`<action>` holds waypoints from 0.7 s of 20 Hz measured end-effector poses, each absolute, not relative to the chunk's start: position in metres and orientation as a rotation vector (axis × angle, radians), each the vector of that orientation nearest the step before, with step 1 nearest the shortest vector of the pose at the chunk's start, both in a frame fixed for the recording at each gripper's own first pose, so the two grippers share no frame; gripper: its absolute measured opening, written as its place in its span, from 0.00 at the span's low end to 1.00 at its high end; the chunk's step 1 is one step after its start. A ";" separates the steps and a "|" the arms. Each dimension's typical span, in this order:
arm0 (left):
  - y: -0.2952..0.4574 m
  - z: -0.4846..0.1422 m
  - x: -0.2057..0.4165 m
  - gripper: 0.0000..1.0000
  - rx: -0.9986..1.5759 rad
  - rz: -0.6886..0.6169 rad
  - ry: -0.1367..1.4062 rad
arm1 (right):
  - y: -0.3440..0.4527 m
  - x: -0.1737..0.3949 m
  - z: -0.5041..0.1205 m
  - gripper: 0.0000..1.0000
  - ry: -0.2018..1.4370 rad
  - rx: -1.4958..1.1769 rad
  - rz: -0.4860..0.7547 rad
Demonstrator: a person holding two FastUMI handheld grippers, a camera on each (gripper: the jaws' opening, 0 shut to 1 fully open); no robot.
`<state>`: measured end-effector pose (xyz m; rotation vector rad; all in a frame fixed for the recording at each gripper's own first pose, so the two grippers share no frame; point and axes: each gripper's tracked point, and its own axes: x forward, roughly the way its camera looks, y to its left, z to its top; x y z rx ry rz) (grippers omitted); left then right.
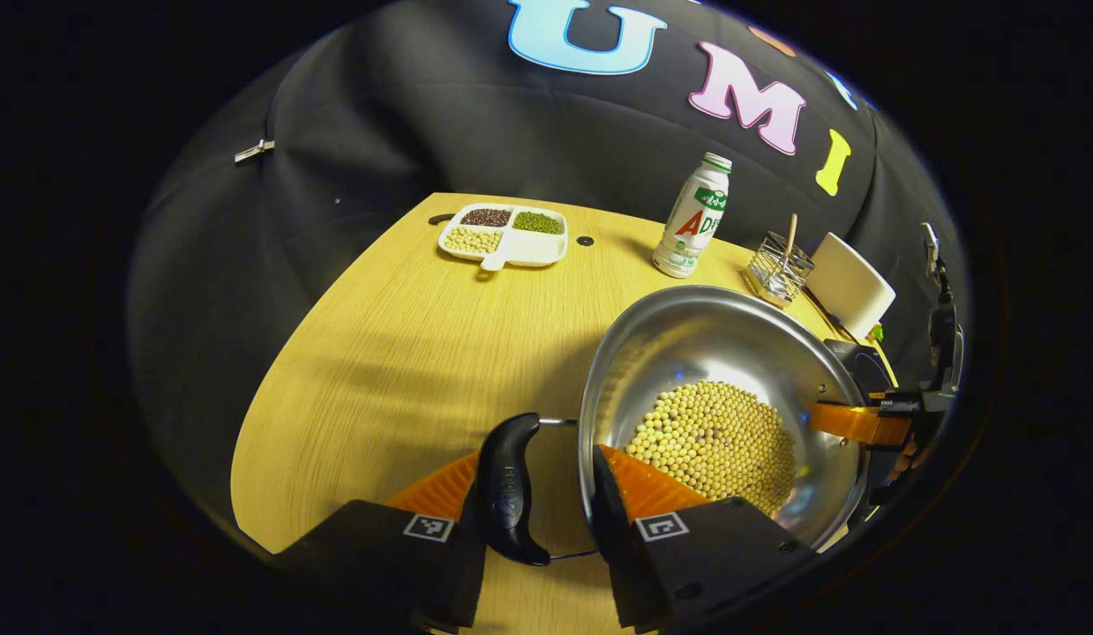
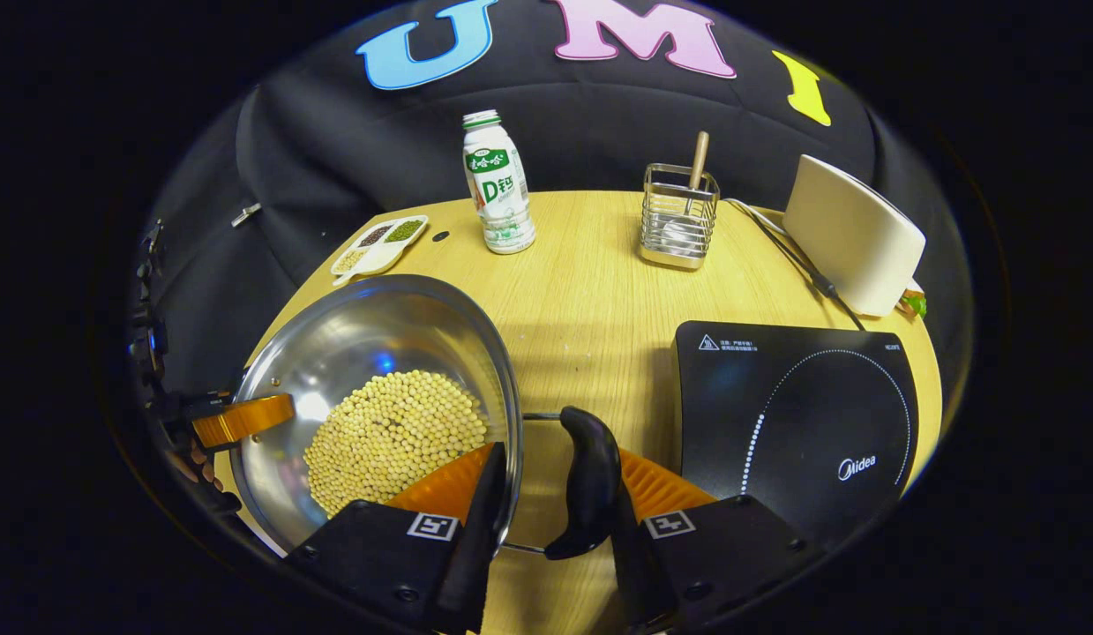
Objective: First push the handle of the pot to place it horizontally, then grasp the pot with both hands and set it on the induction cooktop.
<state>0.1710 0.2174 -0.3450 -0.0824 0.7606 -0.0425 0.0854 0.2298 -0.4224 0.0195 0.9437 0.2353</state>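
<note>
Hidden or unclear, as we find it: the pot (image 1: 731,353) bottom lies under the soybeans (image 1: 714,441); its near rim is covered by our left gripper (image 1: 533,494). The cooktop (image 2: 793,414) near corner sits behind our right gripper (image 2: 550,489). The bottle (image 2: 497,181) print is too small to tell.

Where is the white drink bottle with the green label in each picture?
Left gripper view: the drink bottle stands at the upper right, on the table's far edge, behind the pot.
Right gripper view: the drink bottle stands at the upper middle, behind and right of the pot.
Shared landmark: the wire utensil holder, to the bottle's right in both.
</note>
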 end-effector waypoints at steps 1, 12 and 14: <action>0.218 -0.342 0.170 0.60 -0.082 -0.042 0.753 | 0.230 0.086 -0.419 0.61 0.934 0.022 0.237; 0.187 -0.274 0.139 0.60 -0.031 -0.053 0.732 | 0.203 0.066 -0.352 0.61 0.916 0.056 0.217; 0.173 -0.261 0.132 0.60 -0.042 -0.059 0.731 | 0.192 0.062 -0.334 0.61 0.909 0.053 0.220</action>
